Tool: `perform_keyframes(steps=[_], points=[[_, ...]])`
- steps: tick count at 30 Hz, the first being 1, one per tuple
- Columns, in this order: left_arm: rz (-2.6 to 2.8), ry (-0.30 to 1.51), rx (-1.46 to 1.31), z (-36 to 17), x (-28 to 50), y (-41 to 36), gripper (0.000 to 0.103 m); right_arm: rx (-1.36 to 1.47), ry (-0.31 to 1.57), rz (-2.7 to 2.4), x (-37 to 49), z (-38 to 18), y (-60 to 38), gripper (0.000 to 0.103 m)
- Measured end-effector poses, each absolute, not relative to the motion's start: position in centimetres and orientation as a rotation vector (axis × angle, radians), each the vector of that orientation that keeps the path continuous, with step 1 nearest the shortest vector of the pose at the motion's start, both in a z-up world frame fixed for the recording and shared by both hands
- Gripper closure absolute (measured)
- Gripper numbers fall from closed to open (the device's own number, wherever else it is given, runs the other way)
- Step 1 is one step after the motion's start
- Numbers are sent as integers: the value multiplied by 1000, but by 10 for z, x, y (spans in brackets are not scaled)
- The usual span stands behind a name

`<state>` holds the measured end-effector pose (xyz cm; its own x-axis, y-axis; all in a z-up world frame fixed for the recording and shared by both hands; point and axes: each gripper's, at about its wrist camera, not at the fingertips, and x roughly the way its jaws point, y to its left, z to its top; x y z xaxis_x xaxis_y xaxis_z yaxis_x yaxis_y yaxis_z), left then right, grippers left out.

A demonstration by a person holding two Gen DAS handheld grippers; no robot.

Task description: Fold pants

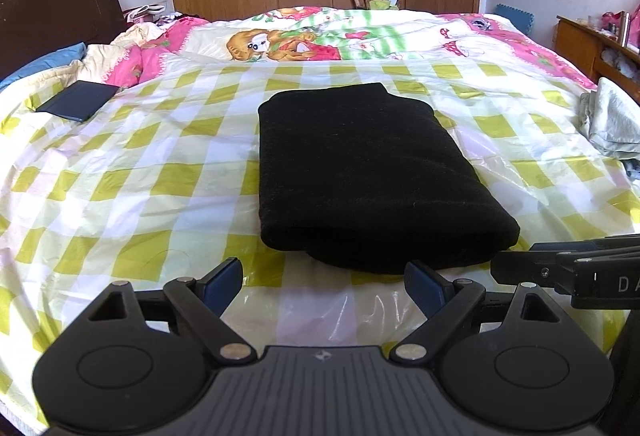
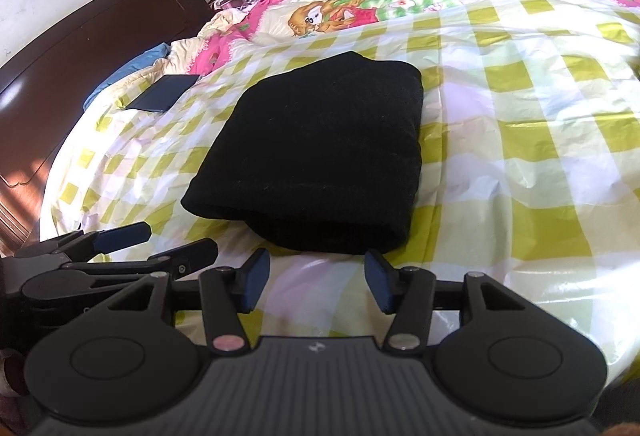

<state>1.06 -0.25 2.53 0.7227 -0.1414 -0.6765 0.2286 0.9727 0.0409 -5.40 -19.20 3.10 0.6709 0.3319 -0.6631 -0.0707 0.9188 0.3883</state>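
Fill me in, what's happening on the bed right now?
A person is folding pants with a handheld tool in each hand. The black pants already lie as a compact folded stack on the yellow-checked plastic sheet over the bed. The left tool and the right tool both sit just short of the stack's near edge, open, with nothing between their pads. A dark flat case lies off to the side, untouched.

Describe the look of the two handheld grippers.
Both match. The left gripper and right gripper are matte black, with two blue pads on hinged black links, silver pivot pins, round discs either side, and a ribbed grey centre plate bearing a small logo. White letters mark the side of the right one in the left view. No cables or sleeves show.
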Motion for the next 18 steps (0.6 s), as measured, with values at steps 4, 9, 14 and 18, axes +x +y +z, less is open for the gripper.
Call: perform_keyframes(steps=[4,9,14,18], points=[[-191,713,133,28,5,-3,2,346,805,234,-56,30,-192,49],[-192,700,127,30,4,-2,1,348,812,234,-56,28,-192,49],[-188,711,129,26,4,-3,1,349,816,235,-56,28,-192,49],[-193,717,126,25,5,-3,1,350,821,233,-57,26,-193,49]])
